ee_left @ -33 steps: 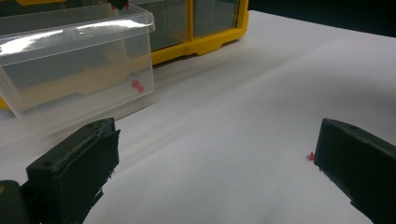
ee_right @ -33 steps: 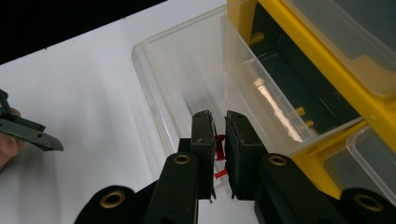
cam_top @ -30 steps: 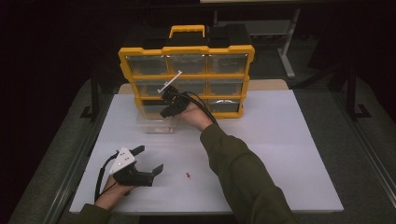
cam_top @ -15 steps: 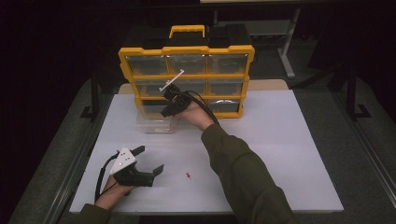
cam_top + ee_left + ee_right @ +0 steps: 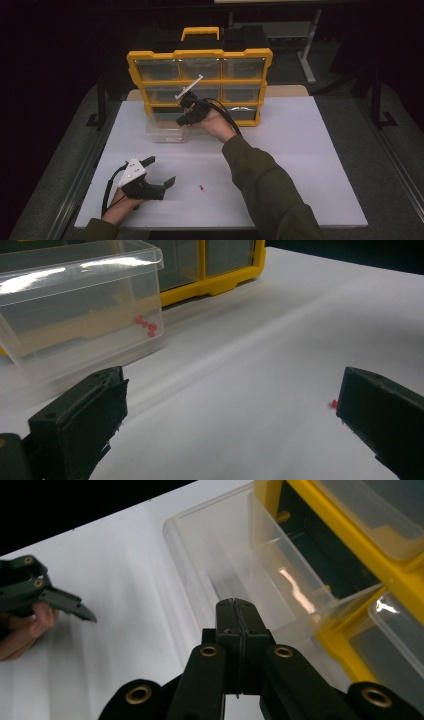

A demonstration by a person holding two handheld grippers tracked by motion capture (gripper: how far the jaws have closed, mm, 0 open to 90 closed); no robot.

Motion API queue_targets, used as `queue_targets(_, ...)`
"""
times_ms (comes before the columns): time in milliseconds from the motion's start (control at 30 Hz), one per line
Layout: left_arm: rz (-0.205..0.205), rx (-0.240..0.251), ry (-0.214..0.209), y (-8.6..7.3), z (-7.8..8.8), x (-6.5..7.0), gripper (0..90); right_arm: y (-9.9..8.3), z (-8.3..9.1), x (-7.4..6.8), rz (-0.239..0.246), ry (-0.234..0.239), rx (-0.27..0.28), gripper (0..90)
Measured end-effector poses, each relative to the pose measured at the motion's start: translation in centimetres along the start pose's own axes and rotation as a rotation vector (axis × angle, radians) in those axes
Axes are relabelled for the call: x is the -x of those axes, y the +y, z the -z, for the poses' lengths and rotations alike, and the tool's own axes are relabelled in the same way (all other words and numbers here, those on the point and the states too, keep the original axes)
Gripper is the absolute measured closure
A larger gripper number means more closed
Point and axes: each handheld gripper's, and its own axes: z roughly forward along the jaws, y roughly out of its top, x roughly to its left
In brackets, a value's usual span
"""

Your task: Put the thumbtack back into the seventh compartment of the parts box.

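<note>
Clear plastic, the small rectangular drawer bin (image 5: 167,127) stands pulled out on the white table sheet (image 5: 310,150), just in front of the yellow organiser case (image 5: 200,82) at its lower left slot. Its long axis runs along the case front and its open top faces up. Left of it and nearer the person, the left gripper (image 5: 162,172) rests with jaws wide apart, empty. Just right of the bin, the right gripper (image 5: 186,114) has just closed its jaws on nothing and is the nearer one. A tiny red pin (image 5: 201,188) lies near the left gripper.
</note>
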Motion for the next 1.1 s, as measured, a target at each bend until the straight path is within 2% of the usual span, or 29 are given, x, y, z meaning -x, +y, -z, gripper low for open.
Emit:
queue_targets(133,-0.007,-0.005,0.000,0.0,0.0,-0.1,0.0,-0.8,0.6,-0.3,0.010,0.004,0.000,89.3)
queue_targets(233,0.005,0.005,-0.001,0.0,-0.1,0.0,0.0,-1.3,1.2,-0.6,-0.002,0.006,0.003,89.3)
queue_targets(267,0.003,0.003,0.000,0.0,-0.1,0.0,0.0,-1.4,1.2,-0.5,0.020,0.009,0.015,89.4)
queue_targets(367,0.002,-0.001,0.002,0.0,0.0,0.0,0.0,-1.9,1.6,-0.7,0.009,0.009,0.007,89.3)
queue_targets(533,0.003,-0.001,0.002,0.0,0.0,0.0,0.0,-2.6,1.9,-0.9,0.012,0.010,0.009,89.3)
queue_targets(567,0.003,-0.001,0.002,0.0,0.0,0.0,0.0,-2.8,1.9,-0.8,0.030,0.003,0.012,89.3)
queue_targets(733,0.003,0.000,0.002,0.0,-0.1,0.0,0.0,-3.4,2.0,-1.0,0.027,0.012,0.013,87.2)
queue_targets(767,0.003,0.001,0.001,0.0,-0.1,0.0,0.0,-3.5,2.0,-1.0,0.033,0.008,0.016,84.3)
queue_targets(800,0.003,0.002,0.001,-0.1,-0.1,0.0,0.0,-3.9,2.0,-1.1,0.009,0.015,0.006,79.8)
queue_targets(833,0.005,0.002,0.002,-0.1,-0.1,0.0,0.0,-4.1,2.0,-1.1,0.014,0.007,0.004,77.4)
queue_targets(867,0.005,0.001,0.002,-0.1,-0.1,0.0,0.0,-4.2,2.0,-1.3,-0.003,0.012,0.004,75.8)
queue_targets(1000,0.005,0.000,0.002,-0.1,-0.1,0.0,0.0,-4.8,2.0,-1.4,-0.007,0.009,0.000,66.1)
queue_targets(1033,0.004,-0.001,0.002,-0.1,-0.1,0.0,0.0,-5.0,1.9,-1.5,-0.004,0.011,0.002,62.4)
queue_targets(1067,0.004,-0.001,0.002,-0.1,-0.1,0.0,0.0,-5.1,1.8,-1.3,0.023,0.007,0.003,58.0)
queue_targets(1100,0.005,0.001,0.001,-0.1,-0.1,0.0,0.0,-5.3,1.8,-1.4,0.019,0.009,0.004,55.4)
